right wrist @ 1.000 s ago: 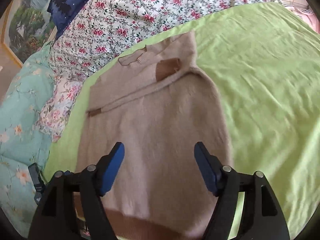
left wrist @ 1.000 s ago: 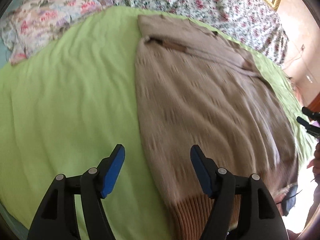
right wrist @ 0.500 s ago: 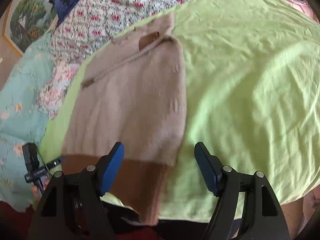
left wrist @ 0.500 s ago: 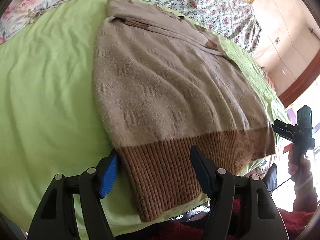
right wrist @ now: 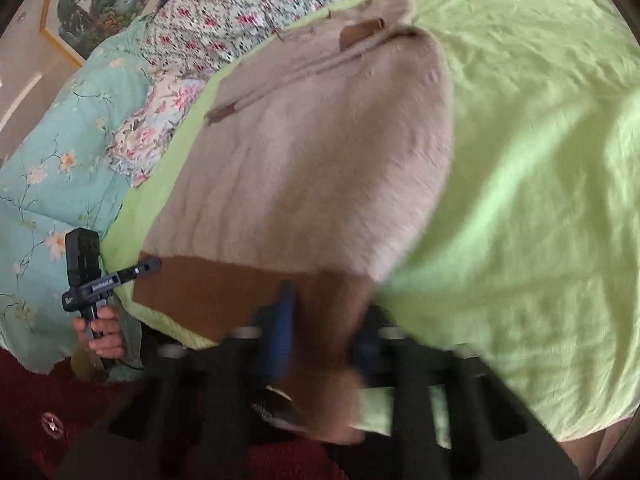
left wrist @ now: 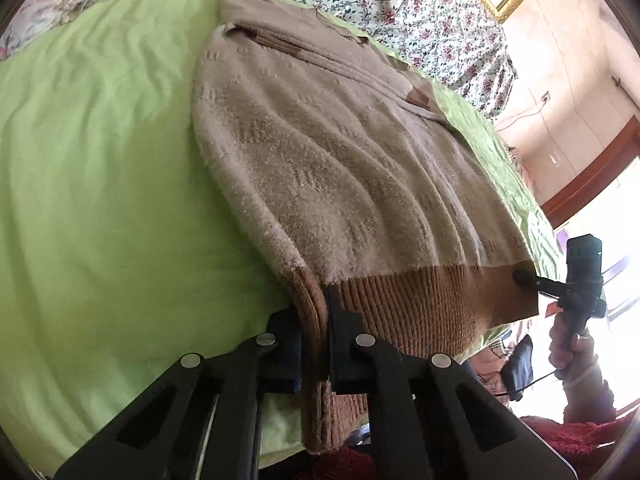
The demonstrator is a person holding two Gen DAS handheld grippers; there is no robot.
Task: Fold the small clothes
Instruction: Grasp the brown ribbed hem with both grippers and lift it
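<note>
Brown ribbed hem (left wrist: 420, 304) is pinched in your left tongs (left wrist: 316, 336) and right tongs (right wrist: 320, 320), both just closed; fluffy knit could slip if you yank.

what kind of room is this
Most likely a bedroom: a beige sweater lies on a bed spread with a green sheet, floral bedding is piled at its far end, and a framed picture hangs on the wall.
</note>
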